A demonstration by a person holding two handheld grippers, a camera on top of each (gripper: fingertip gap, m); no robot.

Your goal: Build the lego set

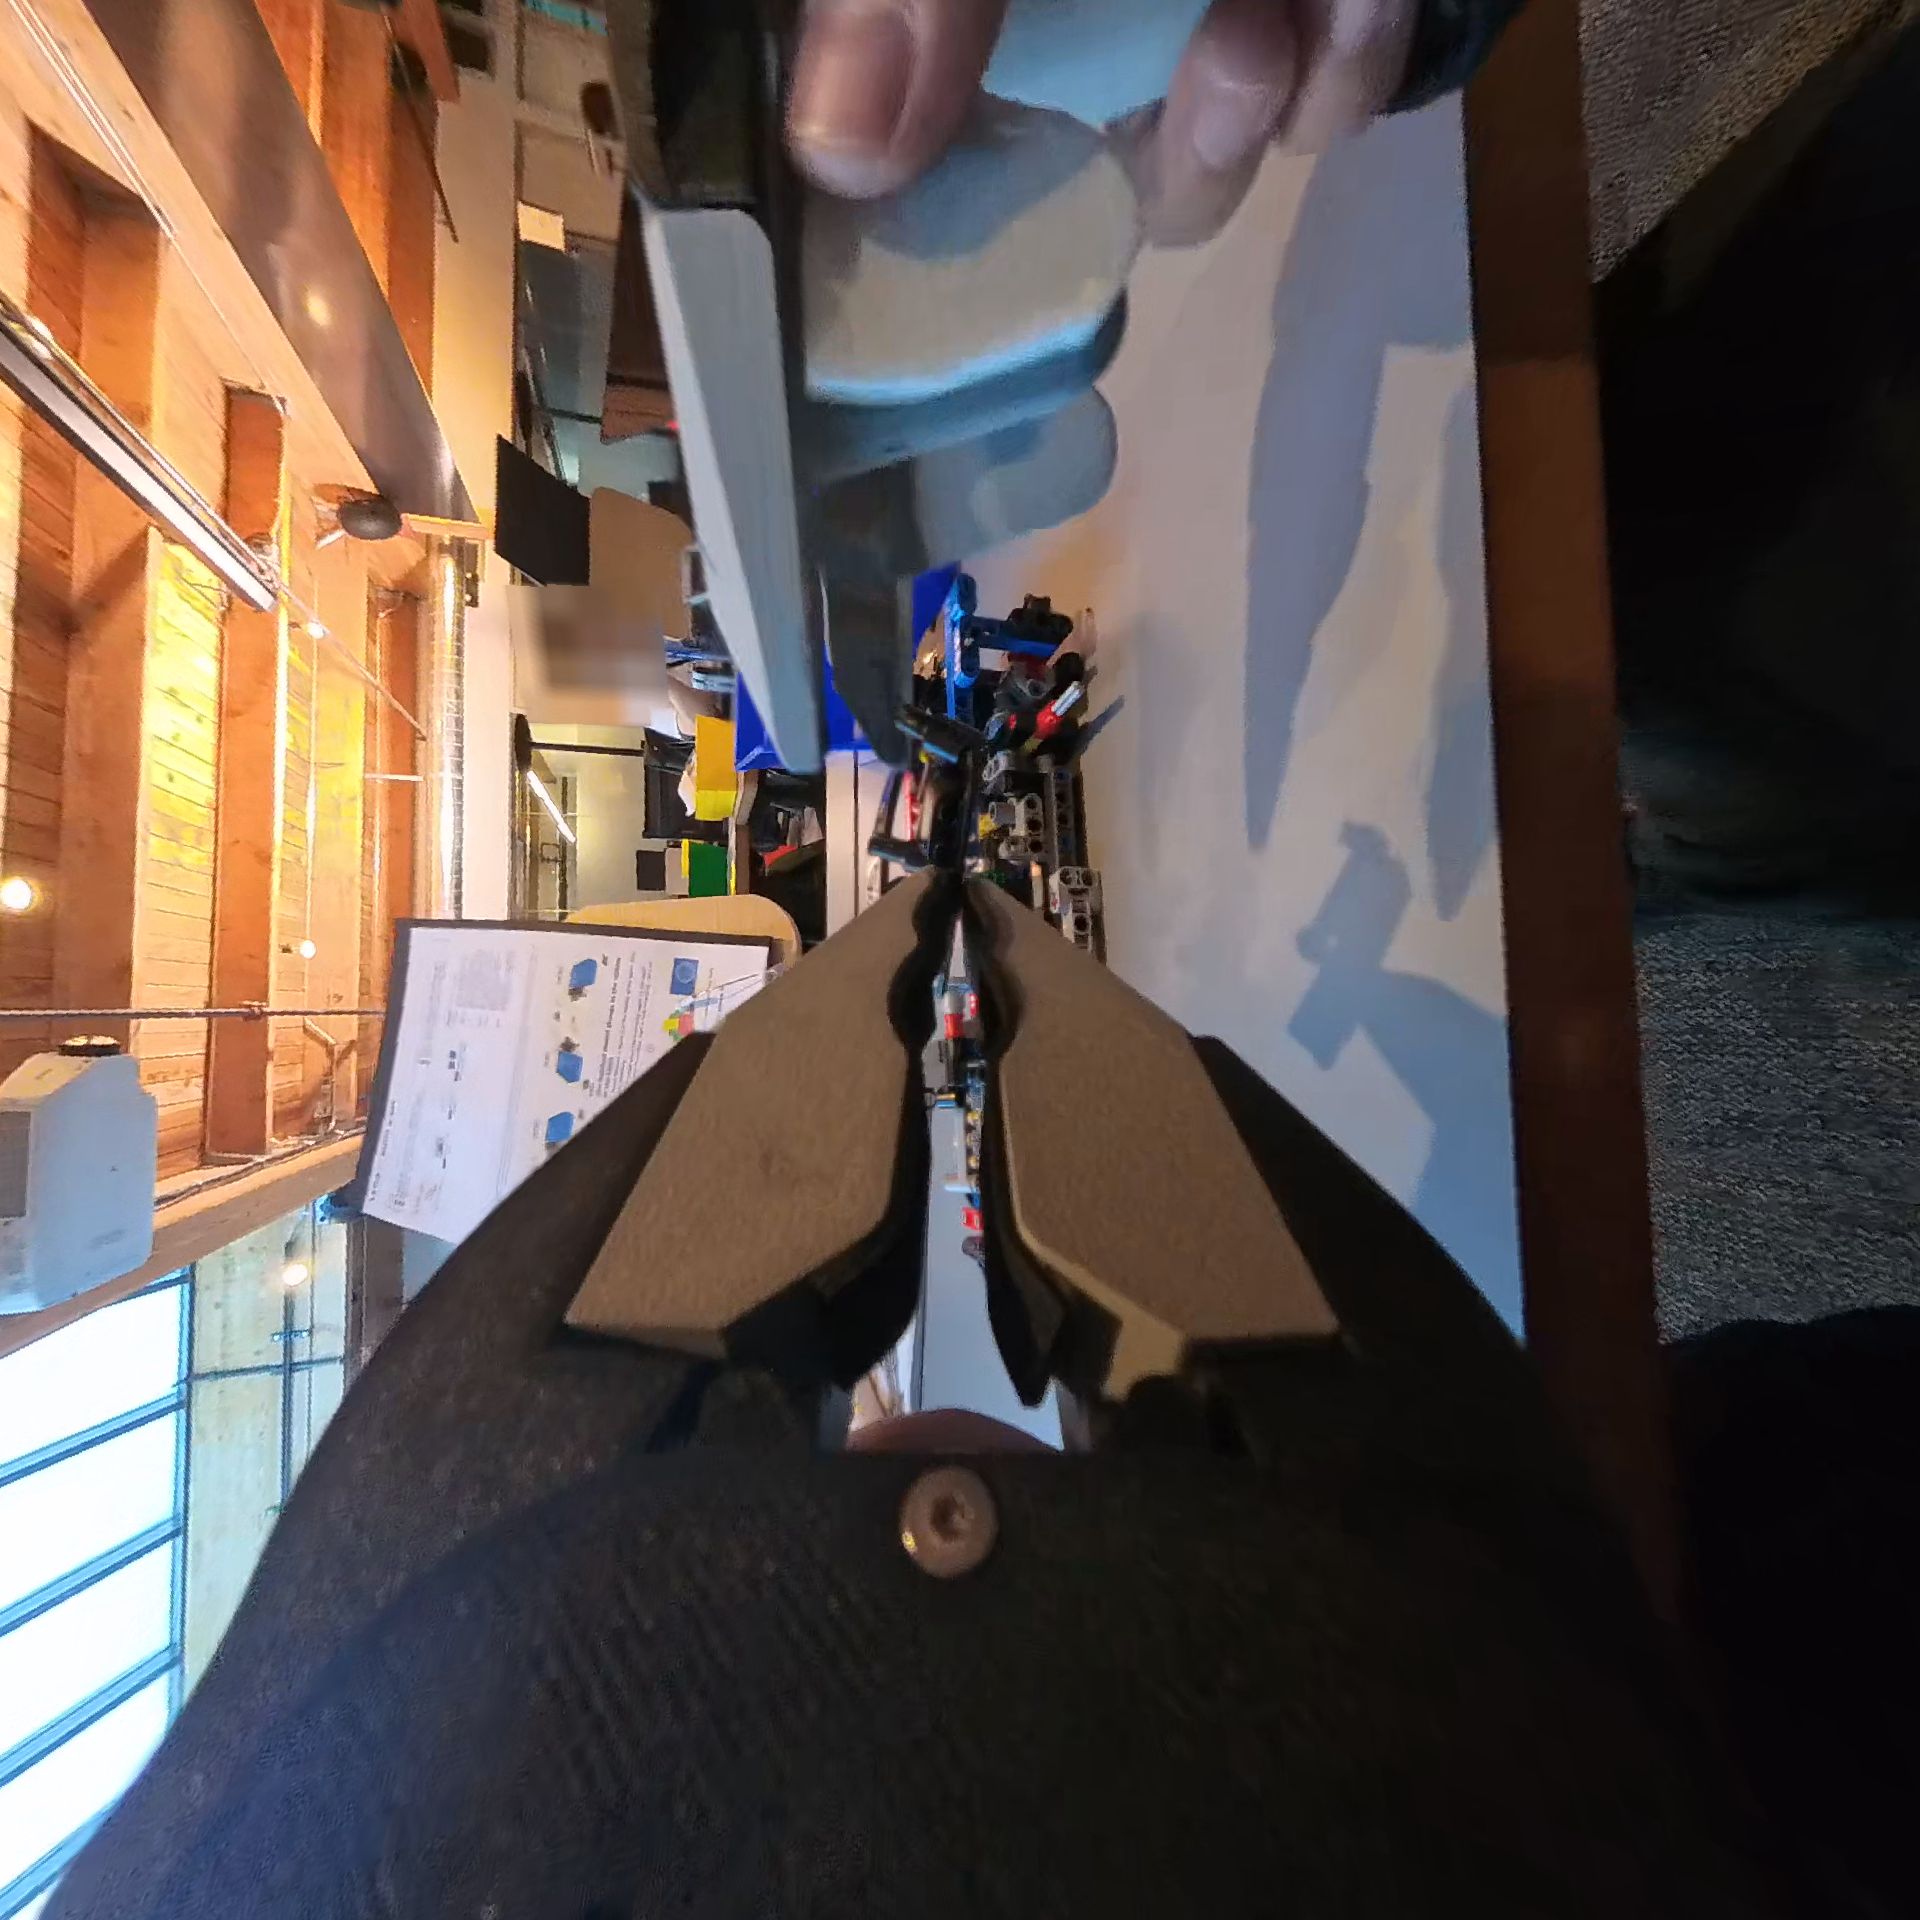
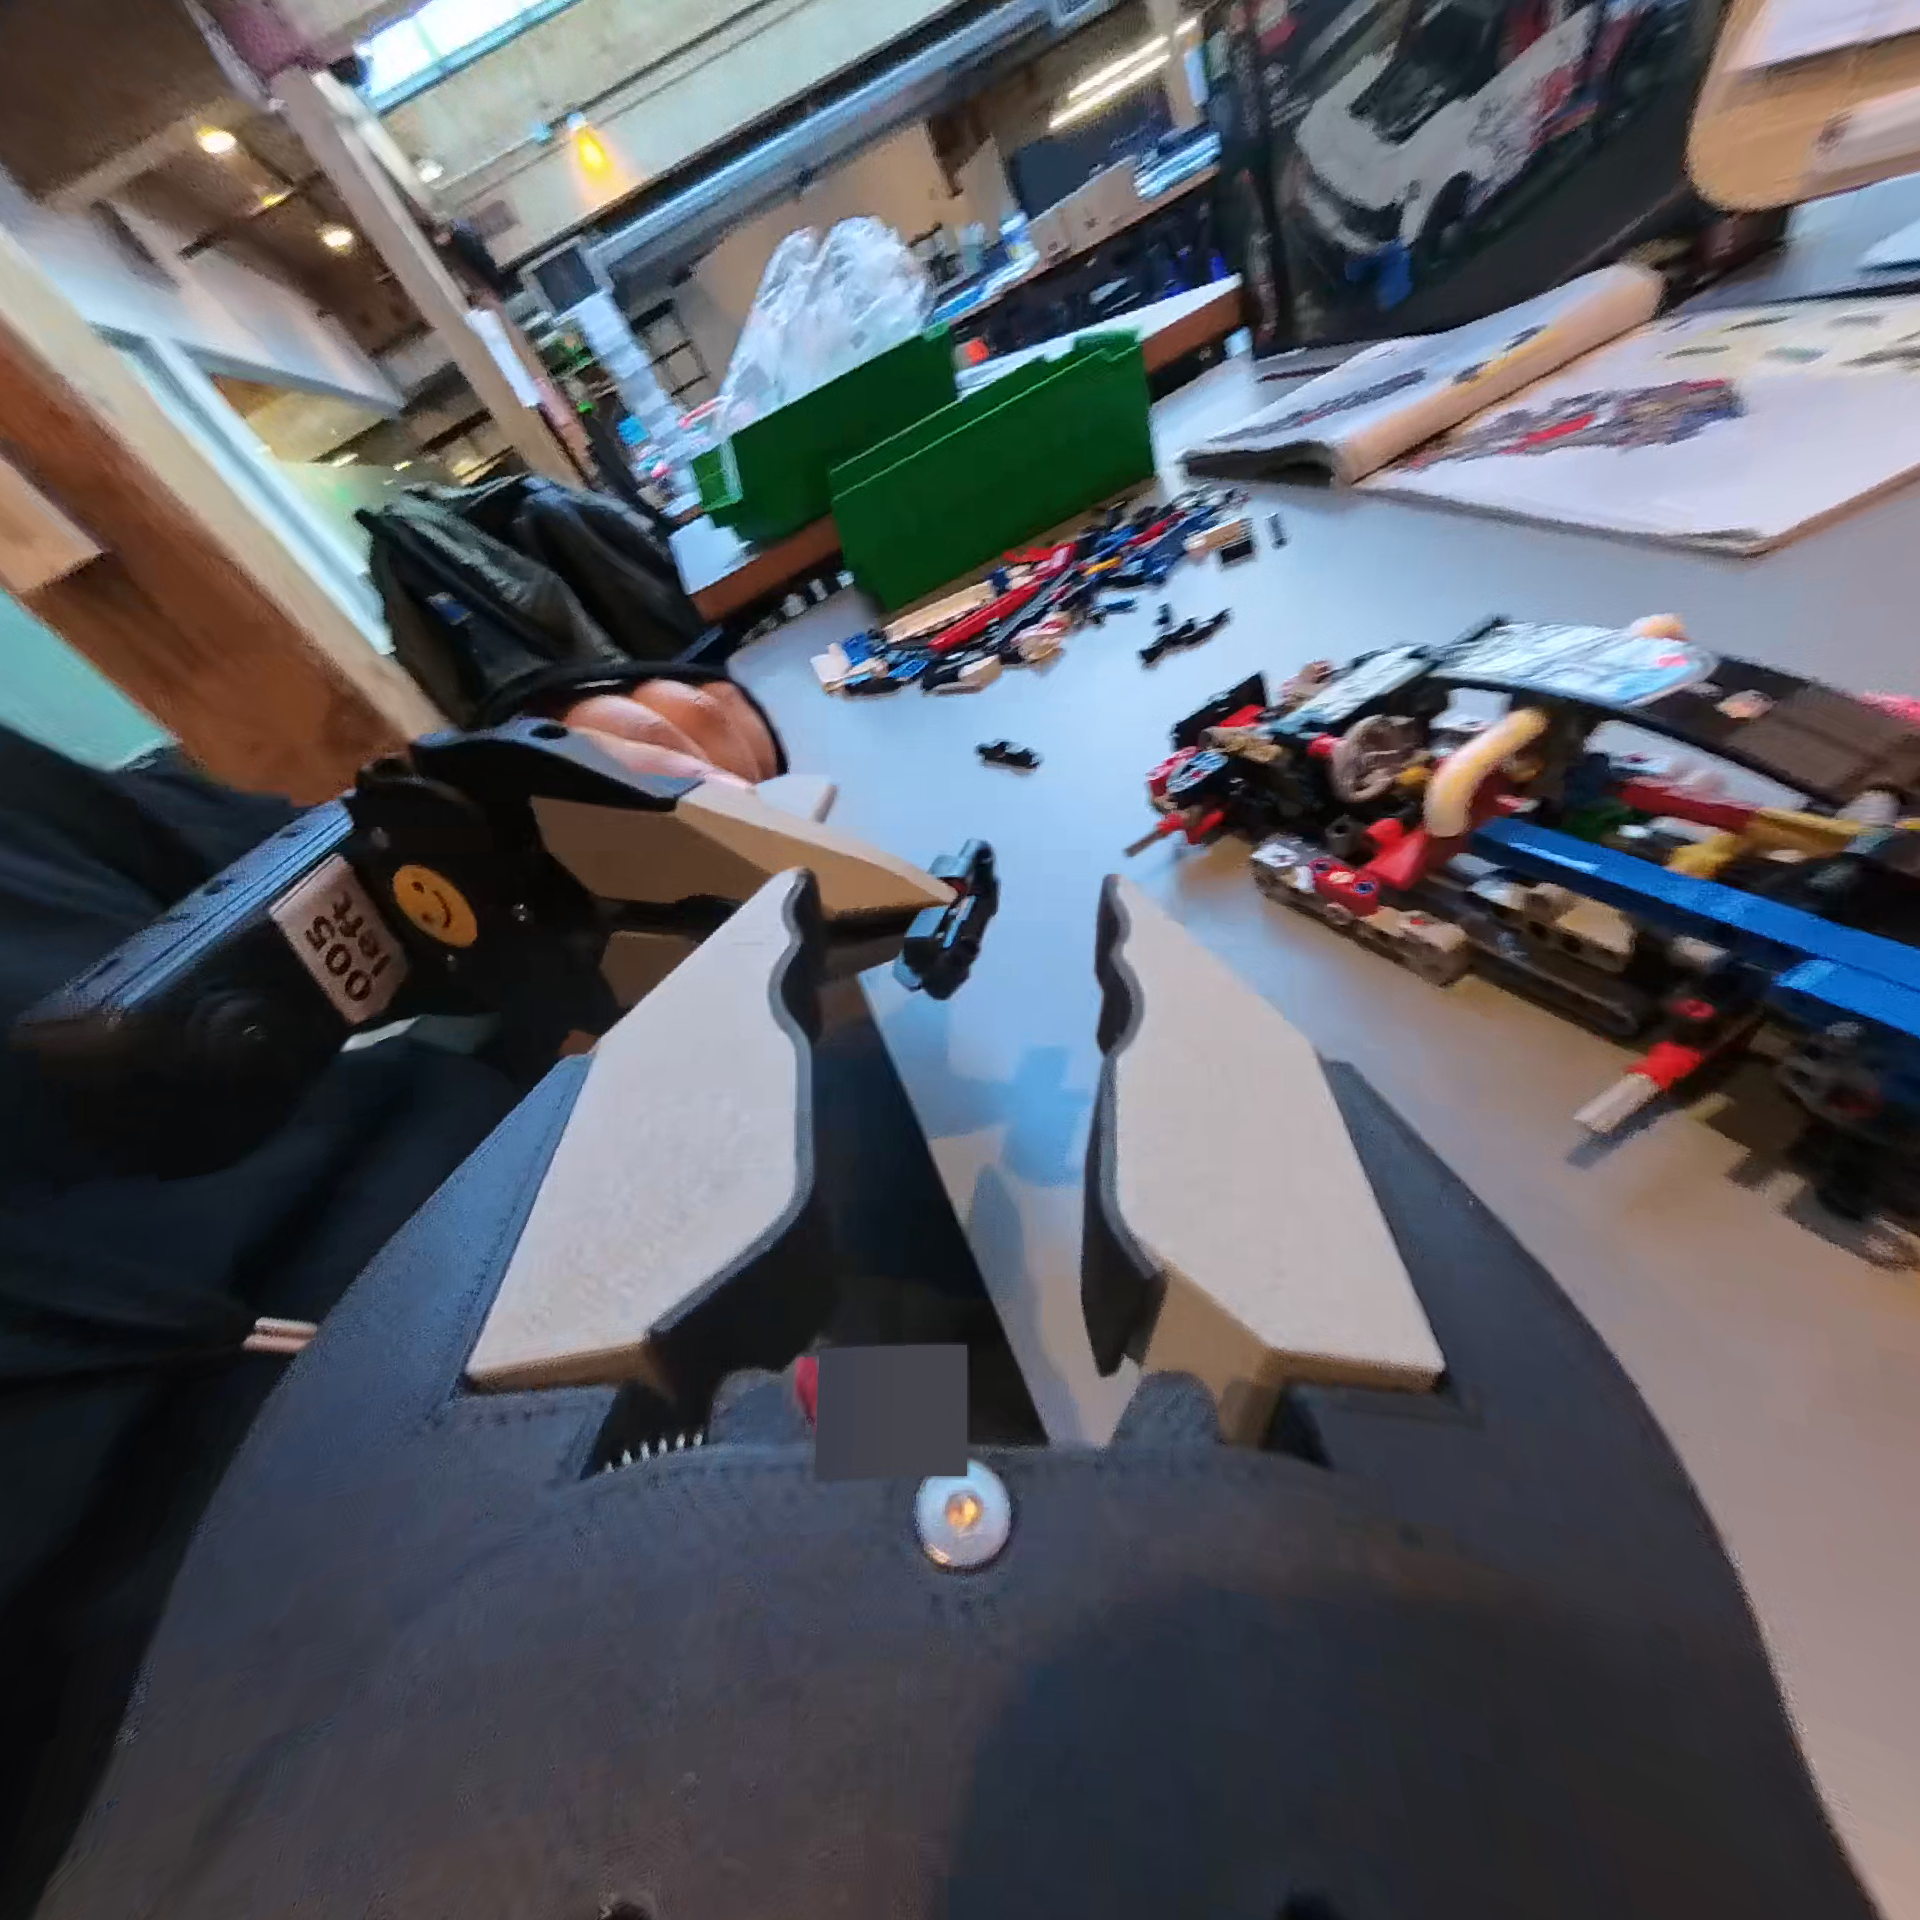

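My left gripper [image 1: 951, 894] is shut on a small black lego piece [image 1: 935, 774] that sticks out past its tips. In the right wrist view the left gripper [image 2: 940, 891] comes in from the left, a hand behind it, and holds the black piece [image 2: 951, 925] above the table. My right gripper [image 2: 956, 888] is open and empty, and the piece hangs just ahead of its gap. The right gripper also shows blurred in the left wrist view [image 1: 831, 727]. The partly built lego car [image 2: 1558, 862] lies on the right, seen end-on beyond the piece in the left wrist view [image 1: 1039, 800].
A pile of loose lego parts [image 2: 1039, 603] lies mid-table before two green bins [image 2: 997, 488]. An open instruction book [image 2: 1558, 436] and the set's box [image 2: 1455, 156] are at the back right. A printed sheet [image 1: 540, 1060] stands upright. The table's brown edge [image 1: 1538, 727] borders carpet.
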